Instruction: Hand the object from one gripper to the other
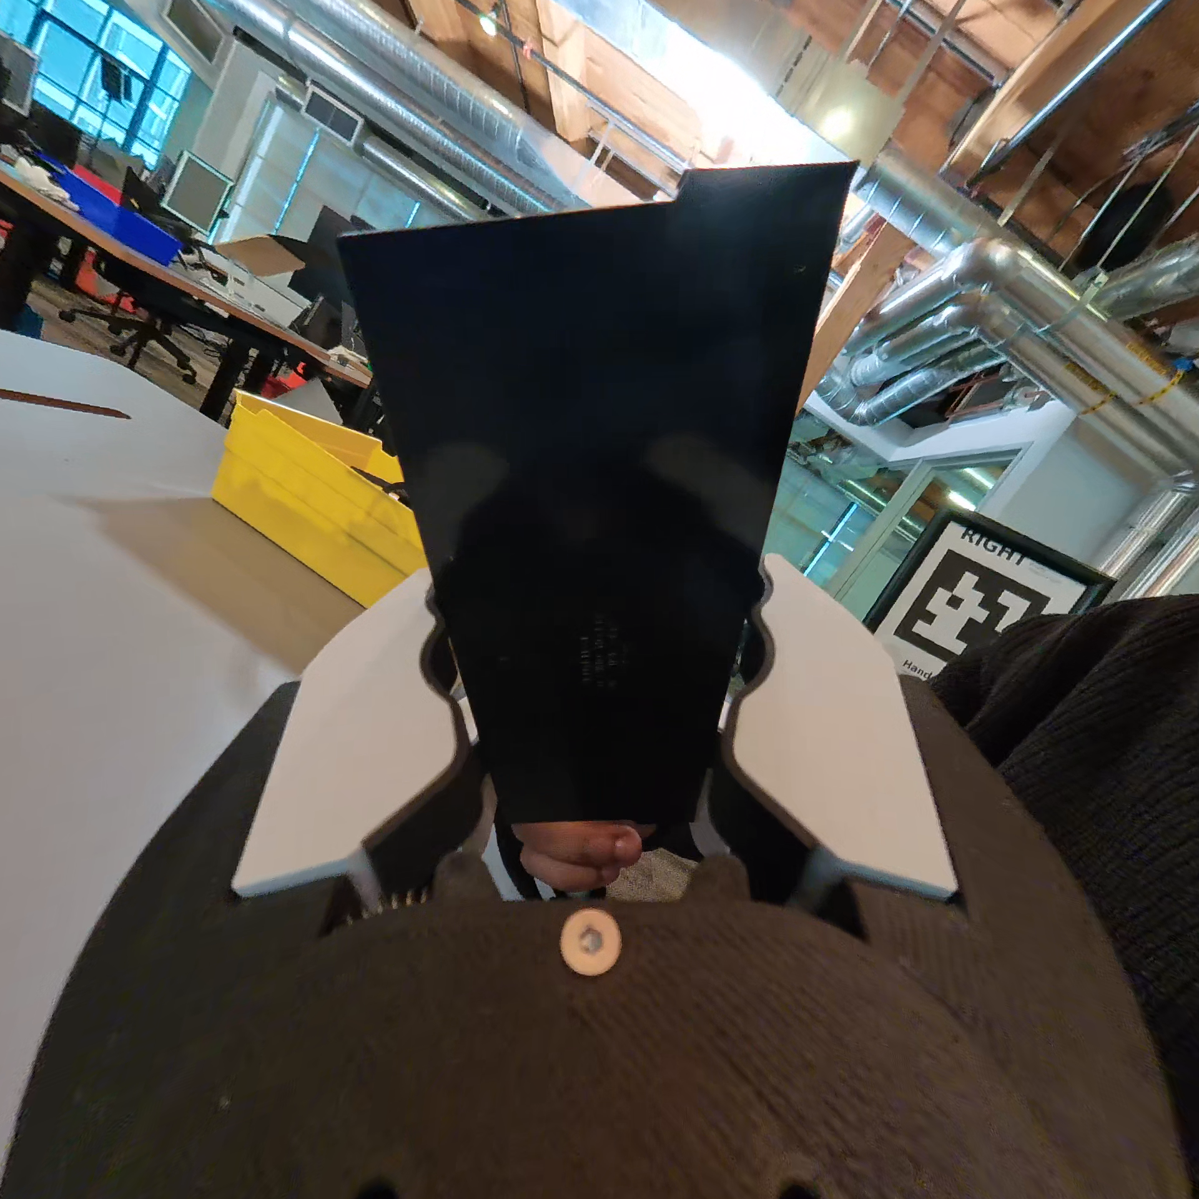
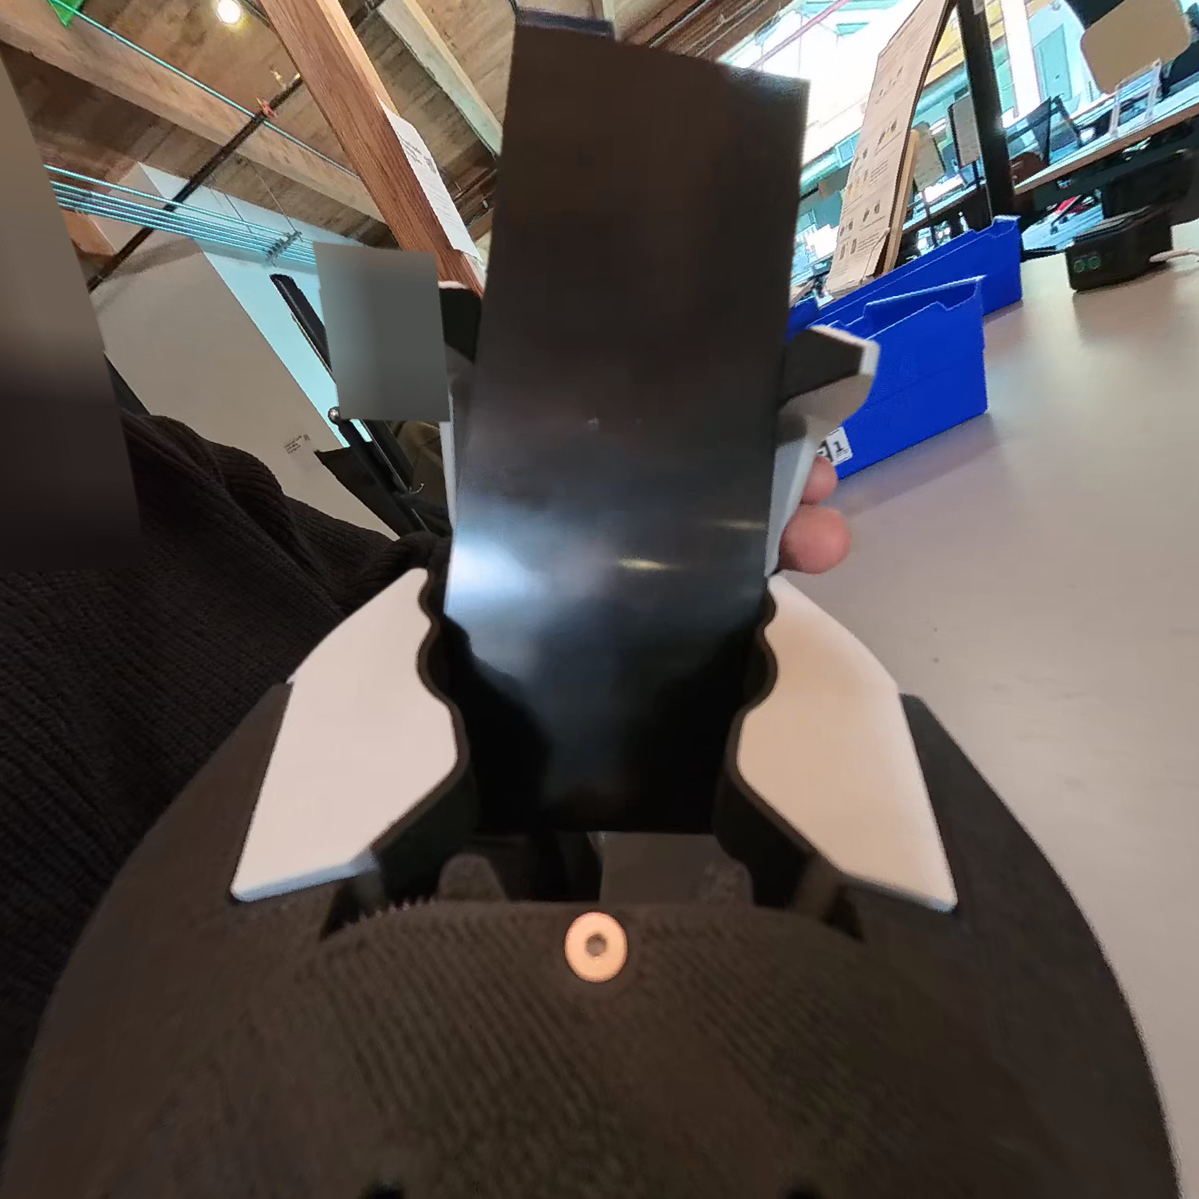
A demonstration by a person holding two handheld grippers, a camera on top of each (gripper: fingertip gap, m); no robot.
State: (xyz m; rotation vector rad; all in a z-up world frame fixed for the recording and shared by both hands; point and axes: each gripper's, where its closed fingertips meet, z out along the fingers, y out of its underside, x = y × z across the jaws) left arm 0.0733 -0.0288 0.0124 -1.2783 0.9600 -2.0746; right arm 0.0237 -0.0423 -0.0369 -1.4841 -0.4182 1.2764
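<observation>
Both tools are gripping the flat black object (image 1: pixel 584 454) at once: the left gripper (image 1: pixel 593 655) and the right gripper (image 2: pixel 597 649) are each pinching it towards twelve o'clock, so only the giver's release seems left.

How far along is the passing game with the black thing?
Done: both grippers have met on the black panel. In hand: the left gripper has its jaws against the panel's edges, and the right gripper grips it too, so they share it. Left: one gripper lets go and the other carries it off.
</observation>
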